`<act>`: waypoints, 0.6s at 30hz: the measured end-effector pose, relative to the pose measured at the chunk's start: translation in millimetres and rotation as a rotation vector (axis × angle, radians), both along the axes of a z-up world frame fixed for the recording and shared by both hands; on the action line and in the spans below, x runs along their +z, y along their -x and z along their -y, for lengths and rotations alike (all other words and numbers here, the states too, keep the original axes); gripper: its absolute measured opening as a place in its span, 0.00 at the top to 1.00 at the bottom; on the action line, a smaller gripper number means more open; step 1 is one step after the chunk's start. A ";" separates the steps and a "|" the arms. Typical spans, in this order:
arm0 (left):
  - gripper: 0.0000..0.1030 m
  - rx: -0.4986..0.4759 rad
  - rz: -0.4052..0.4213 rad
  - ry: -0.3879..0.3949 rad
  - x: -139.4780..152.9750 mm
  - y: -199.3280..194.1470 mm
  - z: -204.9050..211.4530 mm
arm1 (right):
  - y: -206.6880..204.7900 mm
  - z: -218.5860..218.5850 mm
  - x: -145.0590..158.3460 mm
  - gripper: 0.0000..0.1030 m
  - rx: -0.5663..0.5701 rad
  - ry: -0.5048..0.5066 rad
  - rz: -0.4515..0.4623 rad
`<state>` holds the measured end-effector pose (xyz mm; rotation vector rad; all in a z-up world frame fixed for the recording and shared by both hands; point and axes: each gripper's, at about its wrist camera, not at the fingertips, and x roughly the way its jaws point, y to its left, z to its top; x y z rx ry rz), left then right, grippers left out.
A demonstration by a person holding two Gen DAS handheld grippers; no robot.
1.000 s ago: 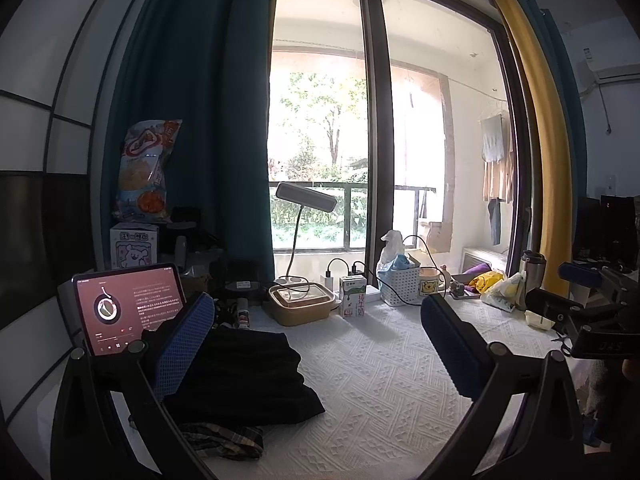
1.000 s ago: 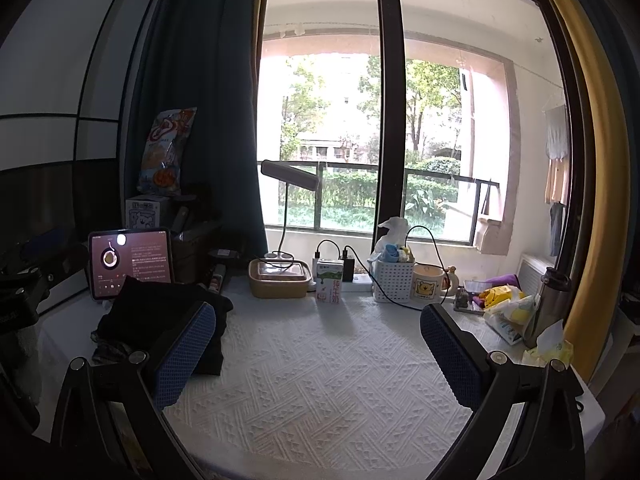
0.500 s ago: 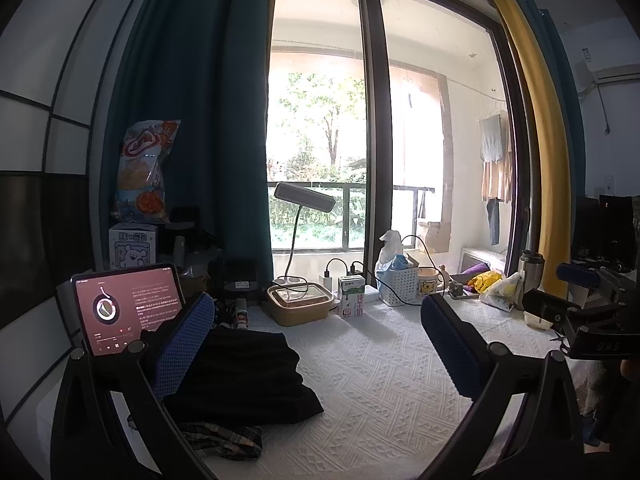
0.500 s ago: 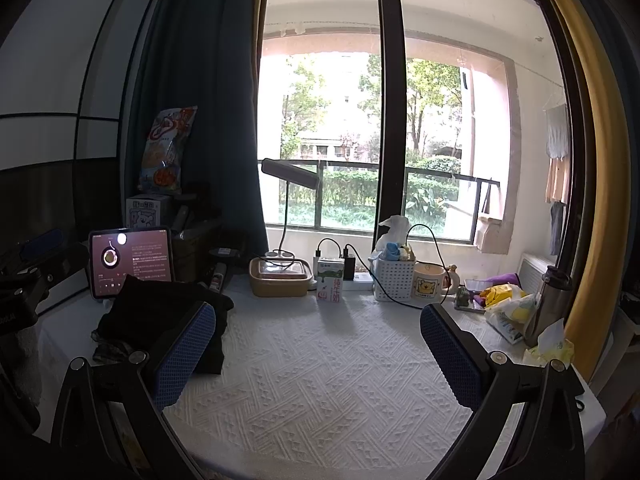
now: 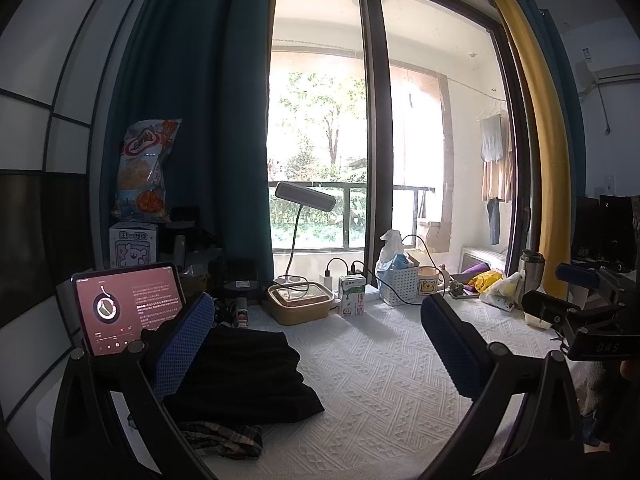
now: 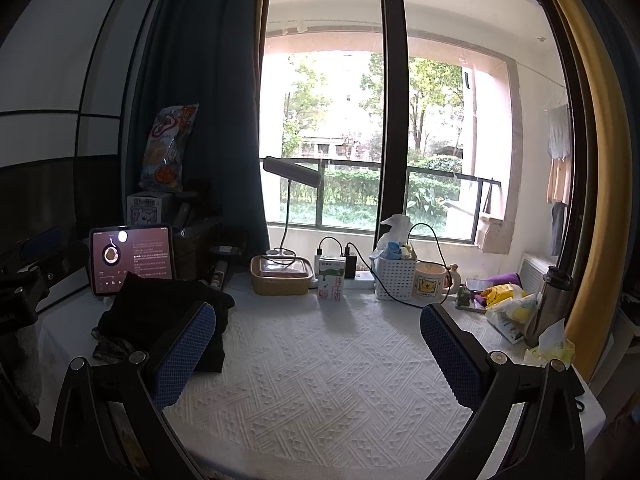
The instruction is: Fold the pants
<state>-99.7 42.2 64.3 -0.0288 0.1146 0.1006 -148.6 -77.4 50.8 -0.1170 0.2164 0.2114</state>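
Folded black pants [image 5: 244, 376] lie in a pile on the white textured tablecloth [image 5: 380, 392] at the left, on top of a plaid garment [image 5: 224, 438]. In the right wrist view the pants [image 6: 160, 316] sit at the left, in front of the tablet. My left gripper [image 5: 316, 344] is open and empty, held above the table just right of the pile. My right gripper [image 6: 316, 348] is open and empty over the middle of the tablecloth [image 6: 320, 380]. The right gripper also shows at the far right of the left wrist view [image 5: 580, 300].
A lit tablet [image 5: 128, 306] stands behind the pants. Along the window are a desk lamp [image 5: 304, 196], a tan lidded box [image 5: 300, 304], a milk carton [image 5: 352, 294], a white basket [image 5: 400, 284], a mug [image 5: 430, 286], bags and a steel flask [image 6: 548, 304].
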 end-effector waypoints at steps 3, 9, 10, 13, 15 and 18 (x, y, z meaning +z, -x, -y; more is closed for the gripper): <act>0.01 -0.001 0.000 0.000 -0.4 0.0 0.3 | 0.2 0.0 0.0 0.00 0.000 0.000 0.000; 0.01 0.000 0.000 0.001 0.0 0.3 0.4 | -0.1 -0.5 0.2 0.00 0.000 0.000 0.000; 0.01 -0.001 -0.002 0.001 -0.3 0.0 0.6 | -0.2 -0.6 0.2 0.00 0.000 0.000 -0.002; 0.01 0.002 -0.001 0.000 -0.3 0.6 1.1 | -0.5 0.3 0.0 0.00 0.003 0.003 -0.006; 0.01 0.002 -0.002 0.001 -0.4 0.4 0.9 | -0.6 0.5 -0.3 0.00 0.004 0.004 -0.006; 0.01 0.000 -0.003 0.001 -0.6 0.2 0.5 | -0.6 0.5 -0.3 0.00 0.004 0.003 -0.006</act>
